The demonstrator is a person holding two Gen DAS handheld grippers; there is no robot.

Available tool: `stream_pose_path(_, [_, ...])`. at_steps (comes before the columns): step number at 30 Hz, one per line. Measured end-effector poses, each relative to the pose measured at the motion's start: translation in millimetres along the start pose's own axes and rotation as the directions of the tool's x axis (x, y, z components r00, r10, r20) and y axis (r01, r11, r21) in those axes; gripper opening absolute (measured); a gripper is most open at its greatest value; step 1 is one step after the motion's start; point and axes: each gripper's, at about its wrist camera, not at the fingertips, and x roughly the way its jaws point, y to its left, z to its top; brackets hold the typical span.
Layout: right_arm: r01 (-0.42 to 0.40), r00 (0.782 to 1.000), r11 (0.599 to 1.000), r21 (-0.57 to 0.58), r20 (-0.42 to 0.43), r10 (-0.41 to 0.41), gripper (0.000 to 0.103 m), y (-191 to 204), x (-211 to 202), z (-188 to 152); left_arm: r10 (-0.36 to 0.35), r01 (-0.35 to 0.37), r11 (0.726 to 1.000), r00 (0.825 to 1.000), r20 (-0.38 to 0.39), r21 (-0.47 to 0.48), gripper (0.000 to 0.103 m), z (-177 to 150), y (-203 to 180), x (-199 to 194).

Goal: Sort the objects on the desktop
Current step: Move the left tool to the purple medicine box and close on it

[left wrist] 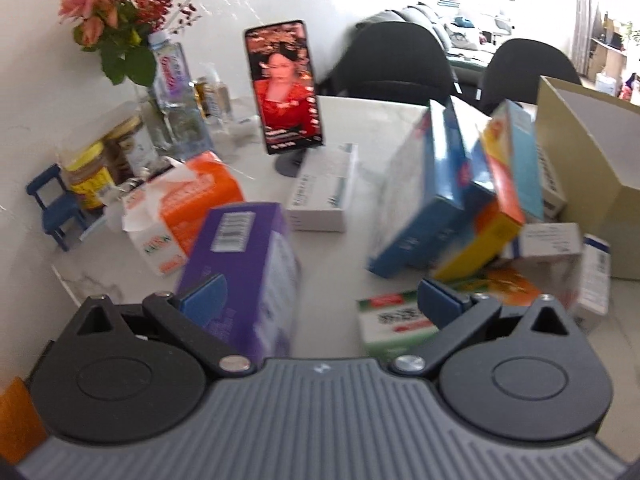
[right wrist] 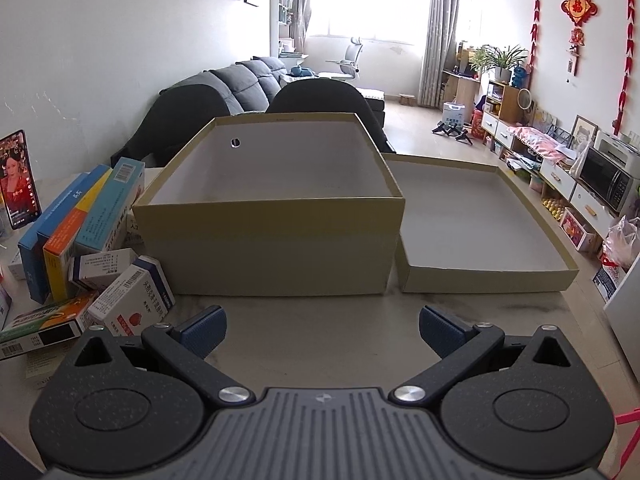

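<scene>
My left gripper (left wrist: 320,300) is open above the white table. A purple box (left wrist: 244,276) stands just inside its left finger, and a green and white box (left wrist: 394,324) lies by its right finger. Ahead to the right, several medicine boxes lean in a pile, the biggest being a blue and white box (left wrist: 420,192). A white flat box (left wrist: 324,192) lies further back. My right gripper (right wrist: 322,330) is open over bare tabletop, facing an empty tan cardboard box (right wrist: 272,216). The box's lid (right wrist: 480,220) lies upturned to its right. The same pile of boxes (right wrist: 80,240) sits left of the tan box.
At the left wall stand an orange tissue pack (left wrist: 188,208), jars (left wrist: 86,176), a water bottle (left wrist: 172,80), a flower vase (left wrist: 120,12) and a small blue toy chair (left wrist: 56,208). A phone on a stand (left wrist: 286,88) plays video. Two dark chairs (left wrist: 396,60) sit behind the table.
</scene>
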Motion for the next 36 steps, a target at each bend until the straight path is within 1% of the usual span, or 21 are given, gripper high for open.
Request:
stream_pose_path(2, [-0.005,1.0,1.0,-0.006,0.004,0.005,0.103,1,1,0,0.002,-0.002,1.0,1.0,0.003,0.006,0.103,2,6,2])
stream_pose_path(4, [-0.015,1.0,1.0,-0.023,0.025,0.015,0.103,4,0,-1,0.004,-0.004,1.0,1.0,0.007,0.012,0.103,3,12,5])
stream_pose_path(7, [0.004,0.999,0.996,-0.088,0.048,0.0,0.103,12,0,-3,-0.013,0.014,1.0,1.0,-0.012,0.02,0.103,2,21,11])
stream_pose_path(11, [-0.008,0.999,0.992,-0.122,0.045,0.014,0.103,19,3,-4,-0.03,0.031,0.999,0.999,-0.023,0.041,0.103,2,32,17])
stream_pose_path(14, [-0.014,0.999,0.99,-0.14,0.039,0.02,0.103,22,6,-4,-0.031,0.033,0.998,0.998,-0.048,0.044,0.103,2,44,24])
stream_pose_path(16, [-0.017,0.999,0.99,-0.143,0.034,0.023,0.103,23,8,-5,-0.035,0.037,0.999,0.997,-0.067,0.027,0.103,2,54,28])
stream_pose_path(18, [-0.025,0.999,0.99,-0.14,0.027,0.029,0.103,23,11,-4,-0.064,0.063,0.998,0.995,-0.075,-0.016,0.103,1,67,32])
stream_pose_path(21, [-0.044,0.999,0.988,-0.146,0.019,0.047,0.103,25,14,-5,-0.147,0.135,0.985,0.983,-0.108,-0.107,0.103,0,86,39])
stream_pose_path(22, [-0.055,0.998,0.987,-0.152,0.016,0.058,0.103,26,14,-5,-0.174,0.158,0.979,0.977,-0.12,-0.127,0.103,0,89,42])
stream_pose_path(23, [-0.065,0.998,0.985,-0.159,0.012,0.068,0.103,27,15,-5,-0.185,0.167,0.976,0.974,-0.13,-0.138,0.103,0,91,44])
stream_pose_path(28, [-0.092,0.996,0.982,-0.164,0.002,0.093,0.103,29,18,-5,-0.157,0.136,0.983,0.971,-0.179,-0.123,0.103,-2,89,55])
stream_pose_path(31, [-0.106,0.994,0.982,-0.159,-0.005,0.107,0.103,28,19,-5,-0.151,0.132,0.984,0.972,-0.18,-0.117,0.103,-3,87,56])
stream_pose_path(33, [-0.117,0.993,0.981,-0.155,-0.013,0.117,0.103,27,20,-6,-0.149,0.13,0.985,0.973,-0.178,-0.113,0.1,-4,86,57])
stream_pose_path(35, [-0.13,0.992,0.981,-0.147,-0.018,0.129,0.103,25,20,-6,-0.146,0.128,0.986,0.973,-0.177,-0.11,0.091,-6,85,58])
stream_pose_path(36, [-0.136,0.991,0.98,-0.143,-0.021,0.134,0.103,24,21,-6,-0.145,0.127,0.986,0.974,-0.176,-0.108,0.089,-6,84,58])
